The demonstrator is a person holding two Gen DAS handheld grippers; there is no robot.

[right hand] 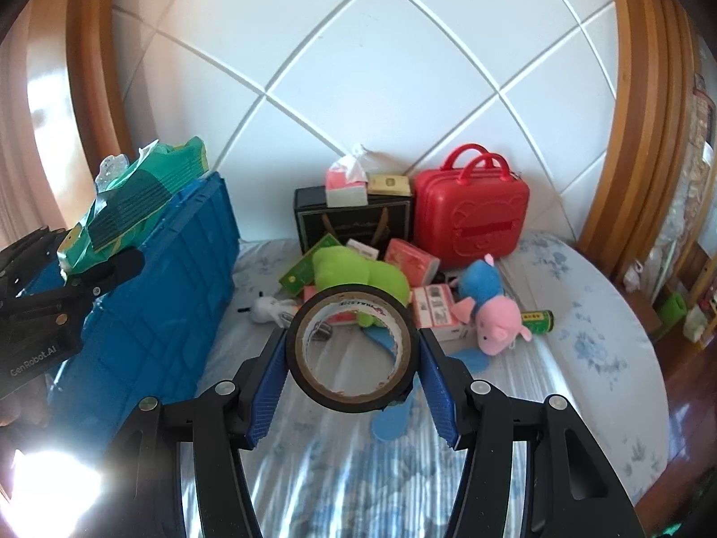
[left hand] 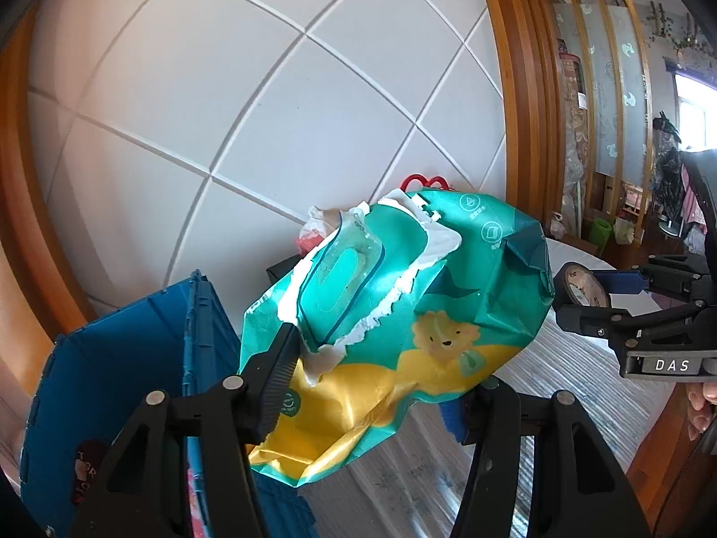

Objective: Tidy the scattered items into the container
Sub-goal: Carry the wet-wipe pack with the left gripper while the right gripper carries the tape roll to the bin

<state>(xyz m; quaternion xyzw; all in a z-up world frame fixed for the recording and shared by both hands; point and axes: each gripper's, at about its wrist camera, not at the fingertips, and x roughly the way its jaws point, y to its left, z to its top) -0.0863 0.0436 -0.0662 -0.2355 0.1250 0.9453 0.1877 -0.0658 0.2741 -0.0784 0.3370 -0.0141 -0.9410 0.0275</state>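
My left gripper [left hand: 372,385] is shut on a green and yellow wet-wipes pack [left hand: 403,296] and holds it in the air beside the blue crate [left hand: 112,381]. In the right wrist view the pack [right hand: 143,197] hangs over the crate's rim [right hand: 197,206], with the left gripper [right hand: 103,269] at the far left. My right gripper [right hand: 354,354] is shut on a black roll of tape [right hand: 354,349] above the bed. The roll [left hand: 582,289] and right gripper [left hand: 600,305] also show at the right of the left wrist view.
Scattered on the bed: a green plush [right hand: 358,273], a pink and blue pig plush [right hand: 488,305], small boxes [right hand: 410,264], a green can [right hand: 537,319]. A red case [right hand: 470,219] and black bag [right hand: 349,219] stand against the white headboard.
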